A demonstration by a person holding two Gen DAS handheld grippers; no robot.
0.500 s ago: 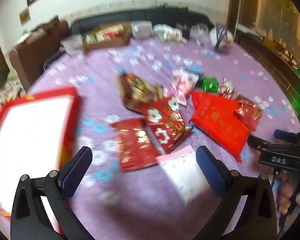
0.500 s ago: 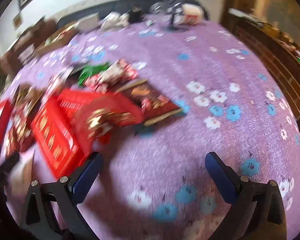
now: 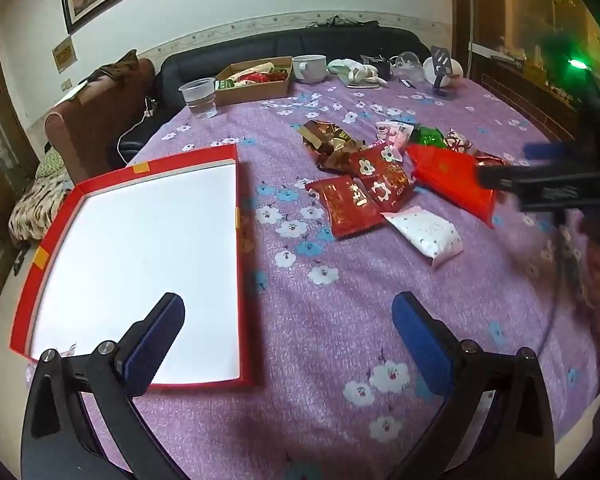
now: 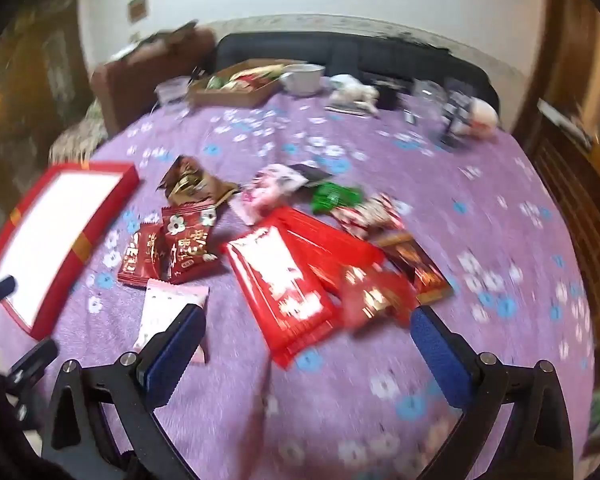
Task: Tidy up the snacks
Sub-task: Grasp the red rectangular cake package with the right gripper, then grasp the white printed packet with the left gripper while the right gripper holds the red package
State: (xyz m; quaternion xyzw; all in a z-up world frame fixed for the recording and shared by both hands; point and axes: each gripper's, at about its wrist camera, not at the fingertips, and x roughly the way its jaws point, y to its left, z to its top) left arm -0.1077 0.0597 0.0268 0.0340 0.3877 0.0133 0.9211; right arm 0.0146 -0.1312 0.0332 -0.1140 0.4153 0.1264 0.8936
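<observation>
A shallow red box [image 3: 236, 240] with a white bottom lies at the left of the purple flowered tablecloth [image 3: 340, 360]; it shows in the right wrist view too [image 4: 100, 216]. Snack packets lie in a loose pile: dark red packets [image 3: 352, 200] [image 4: 172, 248], a long bright red pack [image 3: 456, 180] [image 4: 284, 288], a white-pink packet [image 3: 424, 232] [image 4: 168, 312], a brown-gold one [image 3: 328, 140], a green one [image 4: 332, 196]. My left gripper [image 3: 288, 340] hangs open over the box's near right corner, holding nothing. My right gripper [image 4: 306, 348] stands open just short of the long red pack, and shows from the side [image 3: 540, 176].
At the table's far side stand a cardboard tray of snacks [image 3: 256, 80], a clear plastic cup [image 3: 199, 98], a white mug [image 3: 309, 68], a cloth and small items. A dark sofa [image 3: 300, 44] and a brown armchair [image 3: 96, 120] lie beyond. Wooden furniture lines the right.
The left gripper has pulled back and to the left, so the box now fills its view. The right gripper has swung left, bringing the snack pile in front of its fingers.
</observation>
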